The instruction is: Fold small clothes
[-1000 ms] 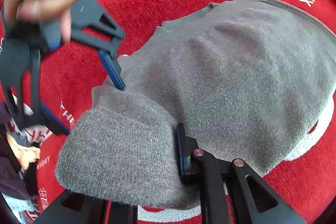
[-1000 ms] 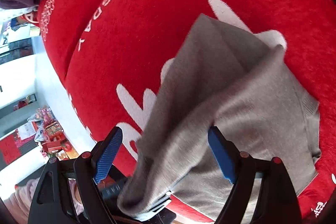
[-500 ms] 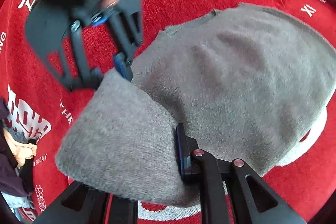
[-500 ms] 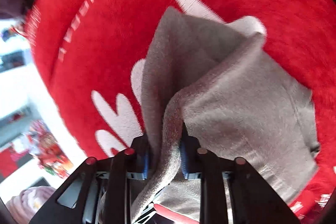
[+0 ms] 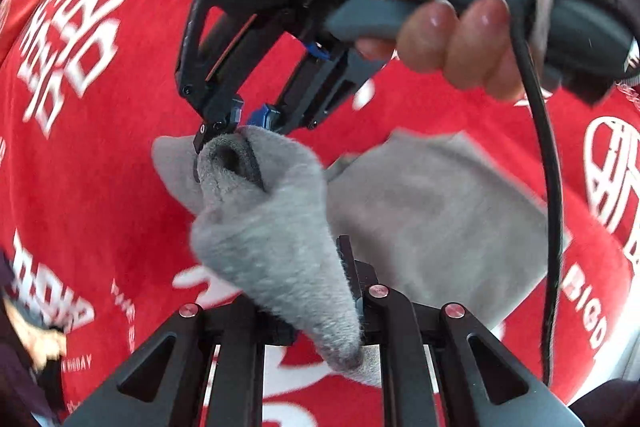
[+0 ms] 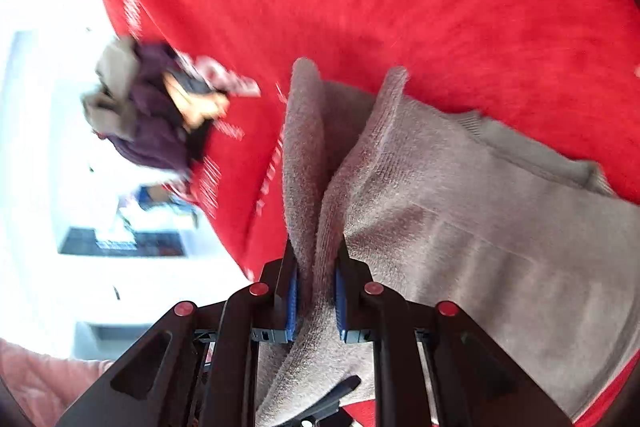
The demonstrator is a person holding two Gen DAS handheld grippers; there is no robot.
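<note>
Two grippers grip one grey knit garment [image 5: 432, 211] at once, over a red printed cloth [image 5: 120, 187] that covers the surface beneath. The left gripper [image 5: 320, 311] is pressed together on a bunched edge that rises straight ahead of its fingers. The right gripper [image 6: 314, 291] has just been closing, and its blue pads [image 6: 291, 301] now pinch a doubled ridge of the same fabric, which stands up directly in front of them. In the left wrist view the right gripper [image 5: 240, 123] sits ahead and a little to the left, its tips nipping the far end of the lifted fold, with the person's hand [image 5: 448, 39] on its handle up and to the right.

The lifted part forms a ridge running roughly from one gripper to the other; that appears to be its long axis for now, though motion blur makes the outline unsure. The rest of the garment lies flat to the right of both grippers.

Judging from this, the step is carrying the raised edge across onto the flat part. Done well, both grippers would travel together at matching height, keep the span between them taut without stretching, and lay the edge down square before letting go.
</note>
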